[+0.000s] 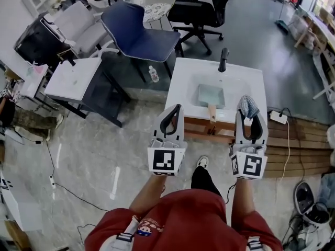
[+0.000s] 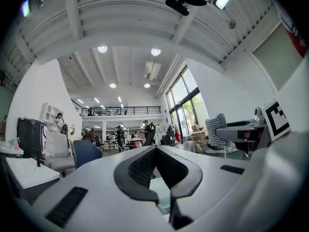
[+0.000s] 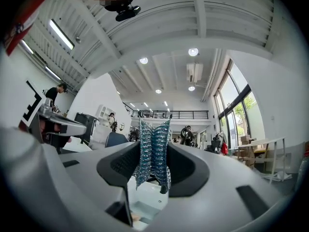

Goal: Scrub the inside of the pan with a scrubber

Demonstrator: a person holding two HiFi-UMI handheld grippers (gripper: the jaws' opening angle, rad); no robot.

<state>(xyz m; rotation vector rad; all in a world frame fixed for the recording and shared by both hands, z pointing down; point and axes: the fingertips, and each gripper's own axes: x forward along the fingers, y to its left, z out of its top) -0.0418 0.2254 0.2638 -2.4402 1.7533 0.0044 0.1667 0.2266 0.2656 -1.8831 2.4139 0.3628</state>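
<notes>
We note open office-workshop hall: office chairs [image 1: 201, 12], desk [image 1: 70, 80] beyond fingers [image 2: 137, 168]; mezzanine railing [image 2: 120, 111], tall windows [image 2: 183, 100] farther off.

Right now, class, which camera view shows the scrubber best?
The right gripper view: the scrubber fills the centre, pinched in the right tongs. The head view shows it small; the left gripper view shows it off to one side.

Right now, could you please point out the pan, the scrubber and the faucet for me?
pan [image 1: 211, 94], head view, on its flat inside bottom.
scrubber [image 3: 153, 151], right gripper view, on its middle between the jaws.
faucet [image 1: 224, 59], head view, on its dark upright body.
</notes>
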